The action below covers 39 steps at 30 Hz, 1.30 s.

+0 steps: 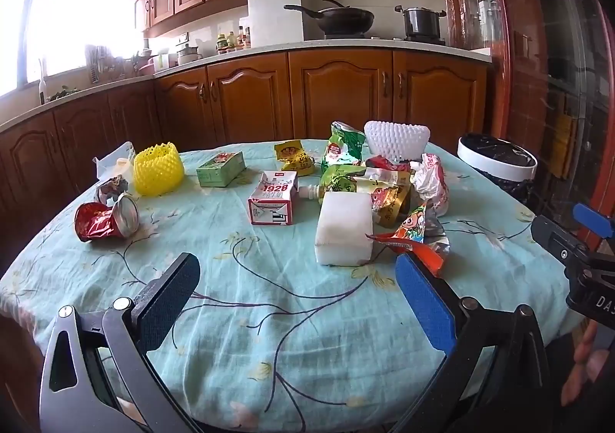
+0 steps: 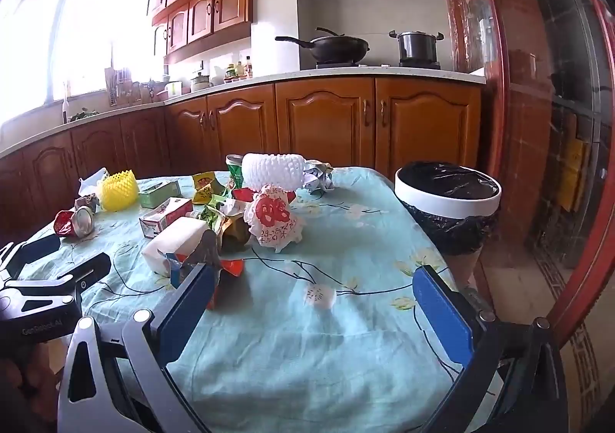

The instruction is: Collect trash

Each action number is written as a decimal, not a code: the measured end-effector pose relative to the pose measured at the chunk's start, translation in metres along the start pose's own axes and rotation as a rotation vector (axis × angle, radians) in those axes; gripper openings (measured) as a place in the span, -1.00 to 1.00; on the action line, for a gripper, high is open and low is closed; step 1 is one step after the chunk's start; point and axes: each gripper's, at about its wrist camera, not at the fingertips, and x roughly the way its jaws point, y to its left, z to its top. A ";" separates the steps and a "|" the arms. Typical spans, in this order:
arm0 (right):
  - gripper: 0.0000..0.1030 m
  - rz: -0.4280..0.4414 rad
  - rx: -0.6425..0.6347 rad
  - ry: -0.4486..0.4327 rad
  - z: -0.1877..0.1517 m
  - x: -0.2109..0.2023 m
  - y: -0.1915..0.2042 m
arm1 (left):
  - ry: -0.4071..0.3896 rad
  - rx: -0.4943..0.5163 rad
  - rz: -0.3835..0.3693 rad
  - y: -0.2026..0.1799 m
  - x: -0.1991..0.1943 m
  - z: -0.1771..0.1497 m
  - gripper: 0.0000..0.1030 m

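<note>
Trash lies scattered over a table with a teal flowered cloth (image 1: pixel 269 302). A crushed red can (image 1: pixel 105 219), a yellow foam net (image 1: pixel 157 171), a green carton (image 1: pixel 221 168), a red-and-white milk carton (image 1: pixel 273 198), a white foam block (image 1: pixel 344 229) and a heap of snack wrappers (image 1: pixel 384 179) lie there, with a white foam net (image 1: pixel 396 139) at the back. My left gripper (image 1: pixel 298 302) stands open above the near cloth, nothing between its fingers. My right gripper (image 2: pixel 319 312) is open too, just right of an orange wrapper (image 2: pixel 230 266). A white bin with a black liner (image 2: pixel 447 191) stands beyond the table's right edge.
Wooden kitchen cabinets (image 1: pixel 338 95) run behind the table, with a wok (image 1: pixel 342 18) and a pot (image 1: pixel 421 22) on the stove. A glass-fronted red cabinet (image 2: pixel 546 125) stands at the right. A person's hand (image 1: pixel 588 364) holds the right gripper's body.
</note>
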 end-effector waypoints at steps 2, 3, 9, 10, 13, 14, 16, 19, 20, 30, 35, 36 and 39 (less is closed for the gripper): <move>1.00 -0.001 0.007 -0.002 0.000 -0.001 -0.002 | 0.000 0.001 -0.004 0.000 0.000 0.001 1.00; 1.00 -0.001 0.009 -0.002 0.000 -0.001 -0.001 | -0.001 0.003 -0.005 -0.001 -0.001 0.001 1.00; 1.00 -0.004 0.006 -0.004 0.001 -0.004 -0.002 | -0.005 0.004 -0.010 -0.003 -0.002 0.000 1.00; 1.00 -0.004 0.007 -0.004 0.001 -0.004 -0.002 | -0.005 0.003 -0.011 -0.002 -0.002 0.000 1.00; 1.00 -0.002 0.010 -0.006 0.001 -0.005 -0.003 | -0.005 0.000 -0.014 -0.002 -0.003 0.000 1.00; 1.00 -0.003 0.011 -0.007 0.002 -0.006 -0.003 | -0.005 0.000 -0.016 -0.002 -0.003 0.001 1.00; 1.00 -0.003 0.010 -0.008 0.002 -0.007 -0.003 | -0.005 0.000 -0.017 -0.001 -0.003 0.001 1.00; 1.00 -0.002 0.011 -0.008 0.002 -0.007 -0.003 | -0.004 0.000 -0.019 -0.005 -0.002 0.001 1.00; 1.00 -0.002 0.010 -0.008 0.002 -0.007 -0.003 | -0.004 0.002 -0.018 -0.004 -0.002 0.001 1.00; 1.00 -0.003 0.009 -0.005 0.005 -0.008 -0.002 | -0.006 -0.004 -0.024 -0.003 0.001 0.004 1.00; 1.00 -0.002 0.007 -0.006 0.005 -0.008 -0.002 | -0.008 -0.004 -0.028 -0.002 -0.001 0.001 1.00; 1.00 -0.003 0.006 -0.005 0.006 -0.008 -0.001 | -0.008 -0.004 -0.028 -0.002 -0.001 0.001 1.00; 1.00 0.000 0.006 -0.005 0.006 -0.008 -0.001 | -0.006 -0.005 -0.029 -0.002 -0.002 0.000 1.00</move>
